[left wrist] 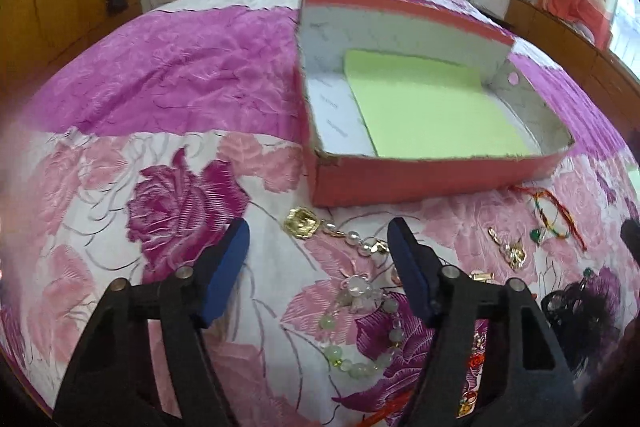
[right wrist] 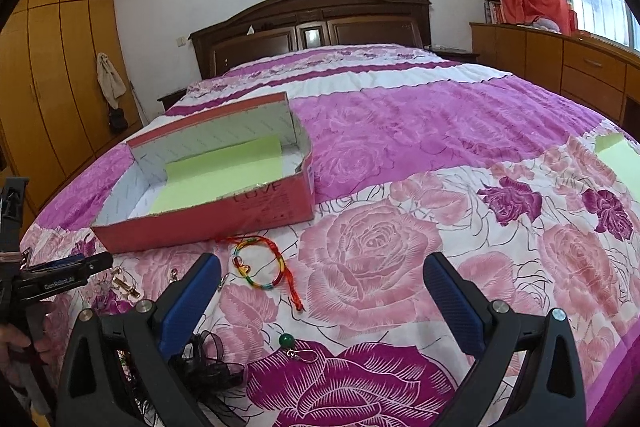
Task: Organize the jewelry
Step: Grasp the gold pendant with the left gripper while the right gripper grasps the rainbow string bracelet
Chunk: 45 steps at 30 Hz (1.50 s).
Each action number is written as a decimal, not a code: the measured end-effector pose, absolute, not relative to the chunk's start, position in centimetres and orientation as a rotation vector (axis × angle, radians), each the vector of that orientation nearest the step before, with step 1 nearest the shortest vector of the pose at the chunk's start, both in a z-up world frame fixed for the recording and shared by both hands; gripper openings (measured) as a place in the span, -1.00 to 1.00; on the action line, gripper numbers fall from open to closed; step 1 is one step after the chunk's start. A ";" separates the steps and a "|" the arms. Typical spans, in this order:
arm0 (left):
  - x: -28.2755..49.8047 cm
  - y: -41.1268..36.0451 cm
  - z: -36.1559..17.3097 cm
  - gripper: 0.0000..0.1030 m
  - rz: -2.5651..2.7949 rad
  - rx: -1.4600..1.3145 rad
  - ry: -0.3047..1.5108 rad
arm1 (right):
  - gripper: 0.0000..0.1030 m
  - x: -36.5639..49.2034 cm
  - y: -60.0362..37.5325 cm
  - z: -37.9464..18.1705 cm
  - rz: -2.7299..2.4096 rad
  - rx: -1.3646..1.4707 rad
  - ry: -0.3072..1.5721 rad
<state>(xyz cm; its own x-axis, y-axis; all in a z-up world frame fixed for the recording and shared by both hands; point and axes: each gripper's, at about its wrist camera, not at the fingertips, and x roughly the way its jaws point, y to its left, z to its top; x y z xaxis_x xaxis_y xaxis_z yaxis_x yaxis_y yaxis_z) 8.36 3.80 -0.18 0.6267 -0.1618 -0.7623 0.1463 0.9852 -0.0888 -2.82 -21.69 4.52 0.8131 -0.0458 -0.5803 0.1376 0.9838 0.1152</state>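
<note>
The bed carries everything; the red box holds only its green paper, so I judge the sorting barely begun. The pearl necklace, green bead bracelet, rainbow cord bracelet and green earring lie loose in front of the box; the left gripper and right gripper are released, grasping nothing.

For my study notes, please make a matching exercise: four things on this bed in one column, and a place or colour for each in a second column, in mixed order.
Things:
1. green paper
2. rainbow cord bracelet
3. pale green bead bracelet
4. green bead earring

Places or colours:
A. on the bedspread between the left tongs' fingers
B. inside the red box
C. on the bedspread just in front of the red box, many colours
D. on a dark purple rose, near the right tongs

Pairs: 1-B, 2-C, 3-A, 4-D
</note>
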 end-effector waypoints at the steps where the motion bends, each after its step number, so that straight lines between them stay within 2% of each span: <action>1: 8.5 3.6 -0.3 0.13 -0.181 -0.005 0.881 | 1.00 -2.6 -21.6 4.5 -0.093 0.151 0.625; 5: 9.0 3.7 -0.8 -0.17 -0.185 -0.005 0.895 | 0.99 -1.4 -21.5 4.2 -0.103 0.117 0.678; 7: 9.3 4.2 -0.9 -0.28 -0.186 -0.031 0.899 | 0.91 -0.9 -21.4 4.1 -0.092 0.107 0.699; 19: 10.5 5.2 -2.6 -0.31 -0.204 -0.104 0.958 | 0.43 3.4 -20.7 2.6 0.051 0.072 0.872; 23: 10.8 5.2 -2.7 -0.29 -0.197 -0.103 0.971 | 0.34 4.7 -20.4 1.9 0.090 0.069 0.917; 25: 10.9 5.1 -2.7 -0.29 -0.192 -0.099 0.971 | 0.22 5.2 -20.0 1.5 0.101 0.052 0.930; 30: 10.6 4.8 -2.6 -0.29 -0.179 -0.076 0.945 | 0.14 6.3 -19.2 0.5 0.118 0.010 0.976; 33: 10.2 5.1 -2.4 -0.36 -0.187 -0.079 0.935 | 0.11 6.4 -19.4 0.2 0.119 0.015 0.994; 35: 9.8 5.2 -2.2 -0.54 -0.189 -0.083 0.928 | 0.04 6.3 -19.7 0.3 0.113 0.021 0.991; 37: 9.5 5.4 -2.1 -0.72 -0.194 -0.086 0.923 | -0.20 6.2 -20.0 0.3 0.106 0.021 0.990; 38: 9.4 5.4 -2.1 -0.77 -0.198 -0.089 0.921 | -0.26 6.0 -20.1 0.4 0.109 0.029 0.987; 40: 9.3 5.6 -1.9 -0.82 -0.205 -0.087 0.920 | -0.60 5.7 -20.1 0.6 0.108 0.029 0.982; 42: 9.1 5.4 -1.8 -0.92 -0.208 -0.078 0.918 | -0.81 5.4 -20.3 0.8 0.110 0.033 0.973; 45: 8.6 5.2 -1.3 -0.92 -0.215 -0.074 0.914 | -0.86 4.7 -20.6 1.3 0.119 0.058 0.951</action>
<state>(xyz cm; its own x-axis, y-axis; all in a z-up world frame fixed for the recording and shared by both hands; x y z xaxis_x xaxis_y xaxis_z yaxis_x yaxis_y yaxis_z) 8.58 5.22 -1.27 0.5908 -0.2159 -0.7774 0.1532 0.9760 -0.1547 4.69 -20.61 1.31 0.5747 0.1274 -0.8084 -0.0763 0.9918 0.1020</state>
